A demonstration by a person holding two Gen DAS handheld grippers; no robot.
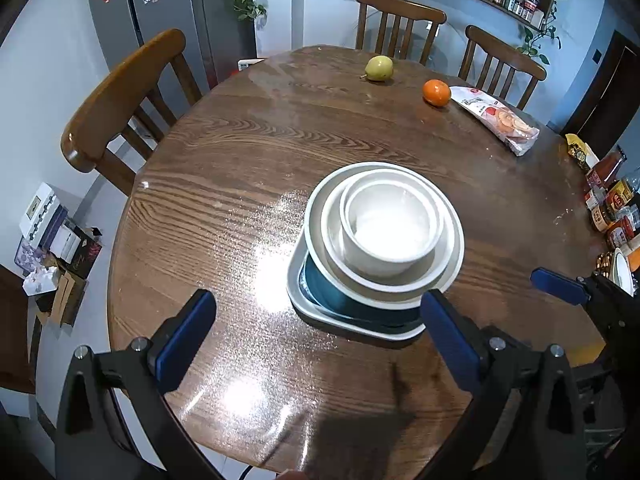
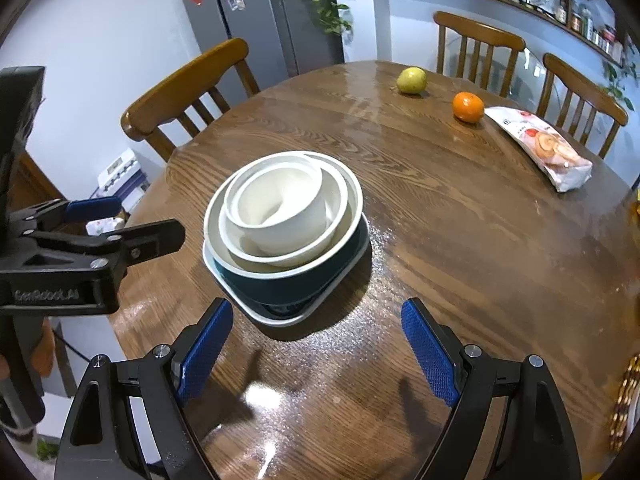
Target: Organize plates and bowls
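A nested stack stands on the round wooden table (image 1: pixel 248 152). A small white bowl (image 1: pixel 390 228) sits in a wider white bowl (image 1: pixel 336 248), inside a bowl that is teal outside (image 1: pixel 332 296), all on a white square-cornered plate (image 1: pixel 304 300). My left gripper (image 1: pixel 318 338) is open just in front of the plate, its right pad beside the plate's near corner, gripping nothing. In the right wrist view the small bowl (image 2: pixel 280 208), teal bowl (image 2: pixel 288 284) and plate (image 2: pixel 280 318) lie just beyond my open, empty right gripper (image 2: pixel 318 348). The left gripper (image 2: pixel 132 220) hovers left of the stack.
On the far side of the table lie a pear (image 1: pixel 379 68), an orange (image 1: pixel 437 92) and a snack bag (image 1: pixel 496 118). Jars and packets (image 1: pixel 612 208) crowd the table's right edge. Wooden chairs (image 1: pixel 120 96) ring the table. A fridge (image 1: pixel 160 20) stands behind.
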